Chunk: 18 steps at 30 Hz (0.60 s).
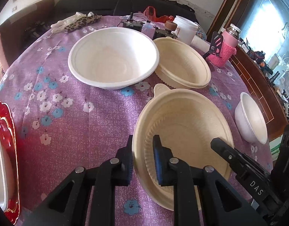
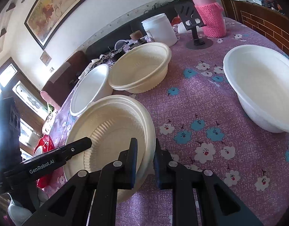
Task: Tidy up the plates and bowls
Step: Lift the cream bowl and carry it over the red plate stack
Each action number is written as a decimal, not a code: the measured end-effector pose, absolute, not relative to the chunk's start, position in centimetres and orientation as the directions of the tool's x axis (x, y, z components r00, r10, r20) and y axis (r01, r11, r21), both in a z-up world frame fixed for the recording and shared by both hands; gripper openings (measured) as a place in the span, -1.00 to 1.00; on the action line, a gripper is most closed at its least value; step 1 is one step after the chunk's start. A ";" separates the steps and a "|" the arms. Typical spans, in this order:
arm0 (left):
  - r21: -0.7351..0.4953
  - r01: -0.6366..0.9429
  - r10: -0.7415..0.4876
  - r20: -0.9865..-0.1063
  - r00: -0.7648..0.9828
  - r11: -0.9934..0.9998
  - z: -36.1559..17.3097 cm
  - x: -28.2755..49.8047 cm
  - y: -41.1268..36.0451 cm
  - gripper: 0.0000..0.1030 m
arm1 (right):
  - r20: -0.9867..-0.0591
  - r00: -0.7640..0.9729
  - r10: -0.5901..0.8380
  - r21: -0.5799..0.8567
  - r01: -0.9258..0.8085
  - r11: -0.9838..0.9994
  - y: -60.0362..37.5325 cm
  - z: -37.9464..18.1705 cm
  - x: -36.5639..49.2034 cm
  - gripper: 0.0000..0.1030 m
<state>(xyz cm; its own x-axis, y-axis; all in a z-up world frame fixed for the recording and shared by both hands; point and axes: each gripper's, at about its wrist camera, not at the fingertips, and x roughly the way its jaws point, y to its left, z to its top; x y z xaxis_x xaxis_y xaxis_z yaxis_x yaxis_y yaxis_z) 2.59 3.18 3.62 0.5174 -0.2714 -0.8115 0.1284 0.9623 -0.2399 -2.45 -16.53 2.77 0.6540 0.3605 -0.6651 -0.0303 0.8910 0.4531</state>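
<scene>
Cream bowl (image 1: 183, 124) sits between both claws: left gripper (image 1: 143, 157) pinches its near-left rim, right gripper (image 2: 145, 160) clamps the opposite rim, one finger inside, one outside. Bowl shallow, ribbed wall, small tab handle. Beyond it: second cream bowl (image 1: 183, 64), white bowl (image 1: 114, 58). Purple floral tablecloth (image 1: 78, 124); cluttered table edge.

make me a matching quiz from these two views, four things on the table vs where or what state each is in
Things:
1. cream bowl
2. big white bowl
3. pink bottle
4. red plate

States:
A. far edge, in a knitted sleeve
B. rim clamped by both grippers
C. at the left edge of the left wrist view
D. empty, mid-table, untouched

Pairs: 1-B, 2-D, 3-A, 4-C
</scene>
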 end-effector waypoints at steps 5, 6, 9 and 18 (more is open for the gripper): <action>-0.242 0.102 -0.255 -0.764 0.593 0.965 6.2 0.0 5.3 -0.66 | -0.640 0.676 0.366 0.428 -0.082 0.900 -14.7 4.6 -3.4 -0.66; -0.241 0.096 -0.248 -0.749 0.614 0.966 6.9 -0.6 5.9 -0.66 | -0.636 0.675 0.373 0.428 -0.093 0.899 -14.2 5.0 -3.5 -0.66; -0.238 0.073 -0.225 -0.710 0.667 0.969 8.9 -2.3 8.2 -0.65 | -0.622 0.676 0.395 0.418 -0.140 0.898 -12.0 6.6 -3.9 -0.66; -0.281 -0.026 -0.170 -0.650 0.741 0.959 11.6 -5.8 16.2 -0.65 | -0.592 0.668 0.451 0.365 -0.276 0.889 -3.8 10.3 -4.4 -0.65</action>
<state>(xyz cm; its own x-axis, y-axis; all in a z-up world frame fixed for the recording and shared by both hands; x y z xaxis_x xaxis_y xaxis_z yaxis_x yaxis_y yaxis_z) -5.84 16.23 11.58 0.7407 -0.1704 -0.6499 -0.0257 0.9594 -0.2809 -4.43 -3.78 10.34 0.6683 0.4505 -0.5920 -0.2758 0.8891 0.3653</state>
